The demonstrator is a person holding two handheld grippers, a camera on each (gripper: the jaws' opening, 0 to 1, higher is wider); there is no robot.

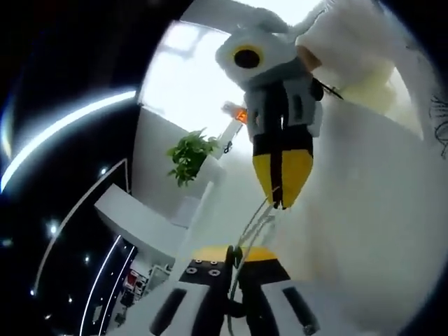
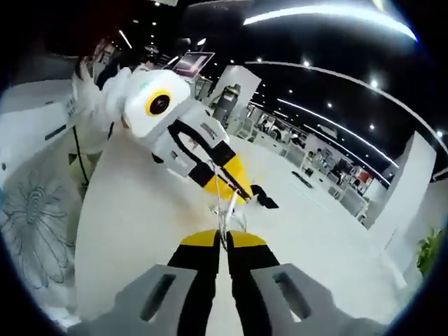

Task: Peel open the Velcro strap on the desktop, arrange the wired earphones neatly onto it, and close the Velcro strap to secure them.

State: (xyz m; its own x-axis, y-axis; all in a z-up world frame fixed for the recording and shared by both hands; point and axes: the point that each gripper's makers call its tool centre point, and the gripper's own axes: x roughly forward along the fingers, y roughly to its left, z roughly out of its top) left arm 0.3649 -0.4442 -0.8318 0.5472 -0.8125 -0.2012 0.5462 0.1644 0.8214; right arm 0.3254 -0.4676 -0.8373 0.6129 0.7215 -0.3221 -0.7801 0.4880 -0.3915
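Jaws on my left gripper rise from the bottom of the left gripper view, drawn close together with only a thin slit between their yellow tips, and the earphone cable runs up out of that slit. The cable is thin and pale, two or three strands running together, and it stretches up to my right gripper, which hangs above with its yellow tips pressed together on the cable's other end.

In the right gripper view the right gripper's yellow-tipped jaws are likewise nearly closed, and the earphone cable comes out from between them as a small loose tangle of pale loops. From there it leads across to the left gripper, whose black and yellow jaws pinch it. A small dark piece sits just past those tips; I cannot tell what it is.

Both grippers are raised in open air, near each other, with the cable strung between them. Behind them, a person's white sleeve holds the right gripper. A white curved wall stands close on one side. Farther off I see a green plant against a white partition, a wide pale floor, and a dark ceiling with long light strips.
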